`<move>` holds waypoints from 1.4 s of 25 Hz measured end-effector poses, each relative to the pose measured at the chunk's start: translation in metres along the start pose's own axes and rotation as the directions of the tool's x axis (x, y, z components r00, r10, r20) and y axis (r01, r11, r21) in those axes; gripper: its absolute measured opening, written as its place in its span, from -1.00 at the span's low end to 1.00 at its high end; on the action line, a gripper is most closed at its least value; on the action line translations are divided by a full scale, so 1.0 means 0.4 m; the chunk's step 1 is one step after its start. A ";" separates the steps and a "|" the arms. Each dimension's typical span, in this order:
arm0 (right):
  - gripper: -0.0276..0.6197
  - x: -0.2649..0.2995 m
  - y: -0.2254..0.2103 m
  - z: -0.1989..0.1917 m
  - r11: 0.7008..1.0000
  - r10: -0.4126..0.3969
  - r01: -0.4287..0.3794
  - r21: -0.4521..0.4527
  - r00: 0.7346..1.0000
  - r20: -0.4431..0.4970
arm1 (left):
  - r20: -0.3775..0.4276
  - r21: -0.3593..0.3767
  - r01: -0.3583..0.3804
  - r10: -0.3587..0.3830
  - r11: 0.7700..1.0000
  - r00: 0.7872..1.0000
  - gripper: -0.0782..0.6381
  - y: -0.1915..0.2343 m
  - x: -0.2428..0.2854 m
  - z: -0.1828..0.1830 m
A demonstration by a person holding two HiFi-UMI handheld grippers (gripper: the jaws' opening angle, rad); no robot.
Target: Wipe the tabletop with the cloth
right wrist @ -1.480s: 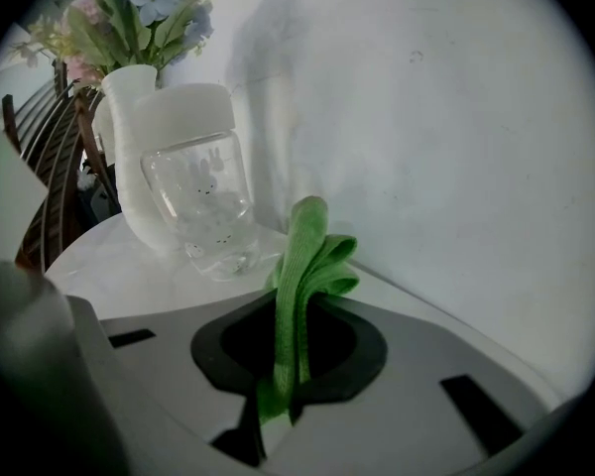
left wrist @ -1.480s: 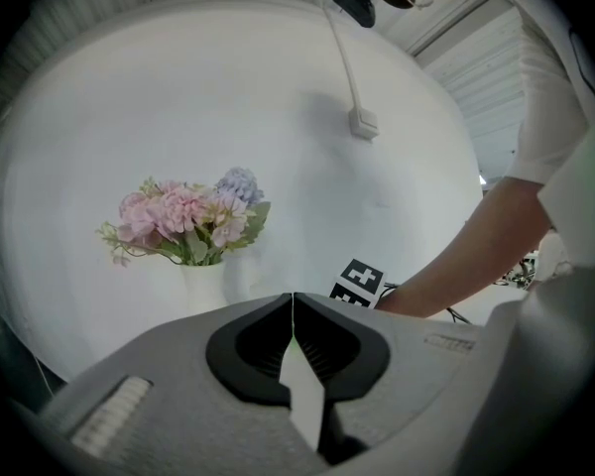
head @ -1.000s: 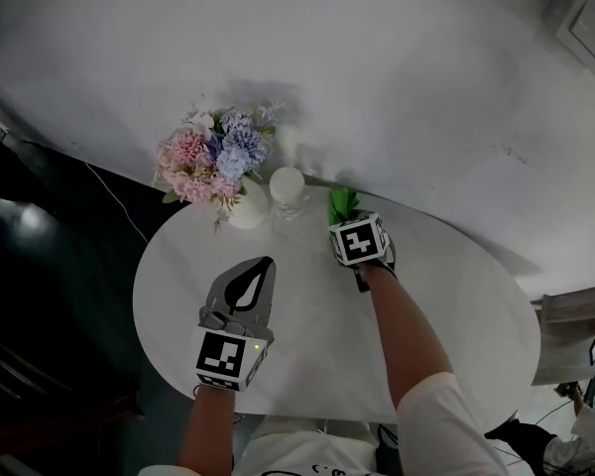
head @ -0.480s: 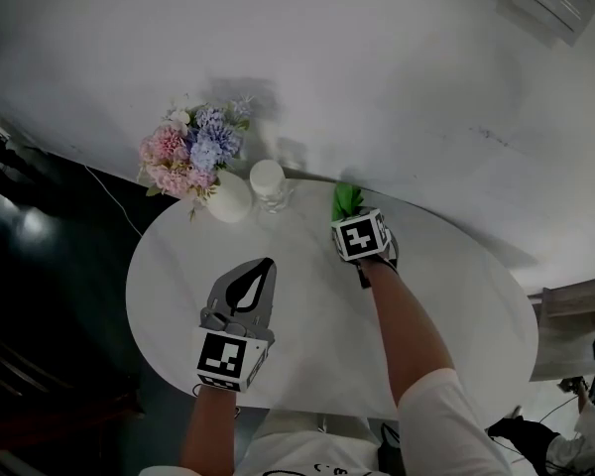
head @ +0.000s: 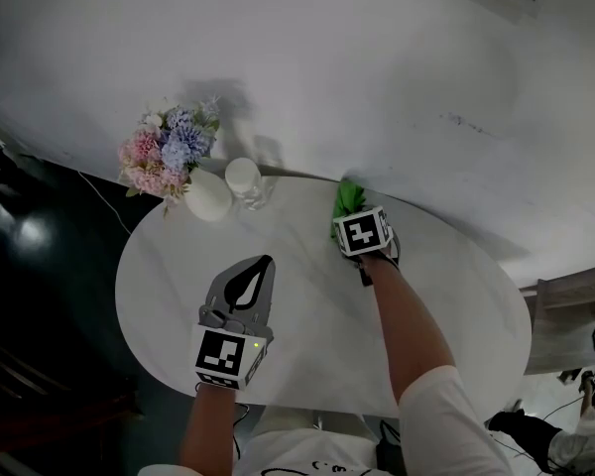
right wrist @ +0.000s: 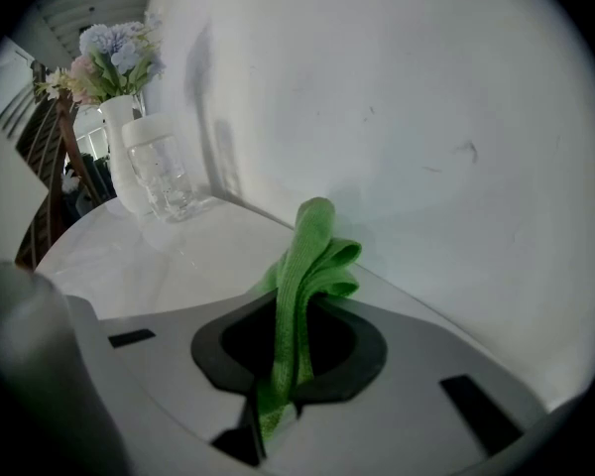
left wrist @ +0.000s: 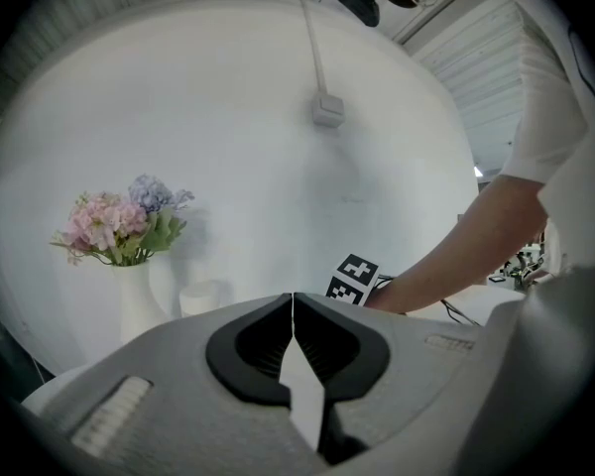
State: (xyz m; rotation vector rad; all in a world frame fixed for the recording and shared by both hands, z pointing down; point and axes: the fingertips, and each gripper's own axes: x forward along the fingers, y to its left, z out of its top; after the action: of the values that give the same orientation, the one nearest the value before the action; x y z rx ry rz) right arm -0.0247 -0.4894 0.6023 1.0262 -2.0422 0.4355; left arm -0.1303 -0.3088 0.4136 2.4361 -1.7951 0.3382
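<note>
Cloth (right wrist: 302, 296) sits pinched, folded, in the right tongs (right wrist: 278, 395), long axis running out along them, free end toward the wall (head: 377, 67), upper centre of the head view. Left tongs (left wrist: 294, 310) are closed, empty. Best to press it flat on the worktop (head: 446, 305), sweeping clear of the glass (head: 243, 178).

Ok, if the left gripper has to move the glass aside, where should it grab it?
Probably the glass at mid-wall, coming from the near side: it stands upright, the vase sits close on its left and the wall rises right behind. The left gripper is shut, so open it first.
</note>
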 end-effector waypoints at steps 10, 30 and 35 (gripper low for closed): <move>-0.78 -0.031 -0.051 -0.040 1.000 -0.006 0.006 -0.004 1.000 -0.007 | -0.003 0.010 0.008 -0.008 1.000 1.000 -0.73 -0.066 0.031 0.021; -0.78 -0.090 -0.159 -0.122 0.997 -0.027 0.025 -0.070 0.999 -0.023 | 0.014 -0.007 0.012 -0.012 1.000 1.000 -0.73 -0.190 0.071 0.037; -0.78 -0.106 -0.189 -0.145 0.997 -0.037 0.035 -0.065 0.999 -0.026 | 0.018 -0.008 0.008 -0.008 1.000 1.000 -0.73 -0.212 0.073 0.042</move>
State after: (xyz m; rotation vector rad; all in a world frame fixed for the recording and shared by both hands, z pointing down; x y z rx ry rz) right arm 0.0791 -0.4793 0.6024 1.0109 -1.9976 0.3605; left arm -0.0396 -0.3137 0.4087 2.4481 -1.7899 0.3085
